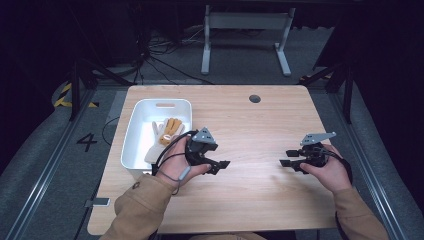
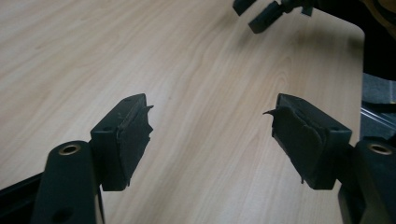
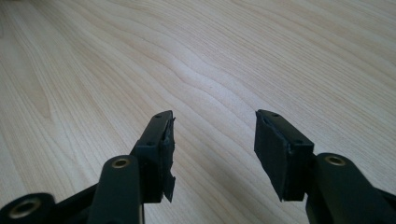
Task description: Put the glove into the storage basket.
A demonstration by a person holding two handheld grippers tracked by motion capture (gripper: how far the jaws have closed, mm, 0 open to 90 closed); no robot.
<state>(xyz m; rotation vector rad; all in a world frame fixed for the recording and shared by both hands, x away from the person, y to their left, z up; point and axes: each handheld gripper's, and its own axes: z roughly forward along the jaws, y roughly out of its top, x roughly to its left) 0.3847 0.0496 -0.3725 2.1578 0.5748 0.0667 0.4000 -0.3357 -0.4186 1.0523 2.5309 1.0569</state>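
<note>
Your left gripper [image 1: 220, 167] and right gripper [image 1: 287, 158] hang low over the table, jaws spread wide with nothing between them, tips pointing toward each other. Your forearms come in from below, hands wrapped around the grips.

Light wooden table [image 1: 260, 130], grey carpeted floor [image 1: 30, 165], white desk frame [image 1: 245, 22] behind, dark surroundings

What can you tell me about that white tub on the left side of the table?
The white plastic tub is a rectangular bin with rounded corners and a slot handle cut into its far wall. It stands upright and open at the left part of the light wooden table. Inside lies a pair of work gloves, cream and orange-tan, with the fingers toward the far end. Neither gripper touches it; the left gripper is just beside its near right corner.
</note>
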